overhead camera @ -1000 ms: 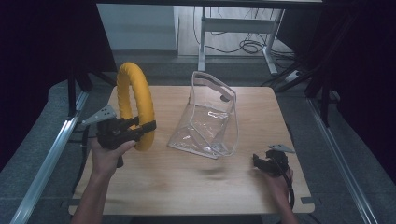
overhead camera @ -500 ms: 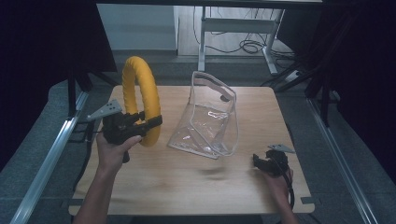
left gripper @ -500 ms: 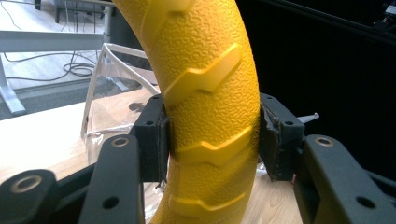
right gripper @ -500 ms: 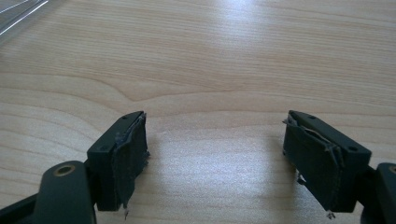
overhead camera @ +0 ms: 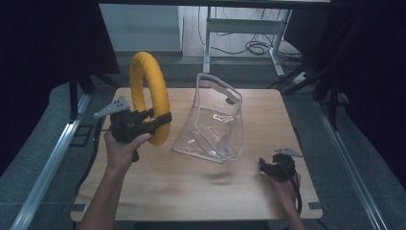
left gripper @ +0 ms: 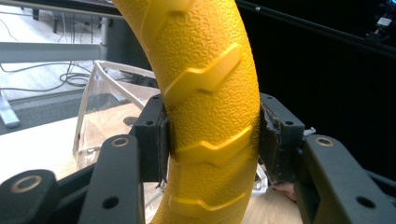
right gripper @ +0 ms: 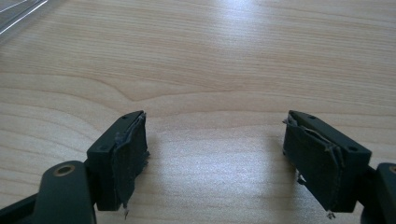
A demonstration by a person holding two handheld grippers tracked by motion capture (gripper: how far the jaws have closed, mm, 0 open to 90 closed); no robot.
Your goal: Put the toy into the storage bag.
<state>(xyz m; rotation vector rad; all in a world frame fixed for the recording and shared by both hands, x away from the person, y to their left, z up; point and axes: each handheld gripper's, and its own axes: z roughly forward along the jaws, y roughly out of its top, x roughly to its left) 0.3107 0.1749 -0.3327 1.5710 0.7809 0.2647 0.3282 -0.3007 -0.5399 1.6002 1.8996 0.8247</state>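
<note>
A yellow textured ring stands upright in the air over the table's left side, with my left gripper shut on its lower right arc. In the left gripper view both pads press the yellow ring from either side, my left gripper around it. A clear plastic pouch stands open-topped in the middle of the wooden table, just right of the ring. My right gripper rests low near the table's front right, open, and in its own view my right gripper has only bare wood between the jaws.
Metal rails run along both sides of the table. A desk frame and cables lie on the floor beyond the far edge. Dark curtains close in on the left and right.
The left hand has carried the ring slightly right and up, closer to the pouch. The right gripper has stayed in place.
</note>
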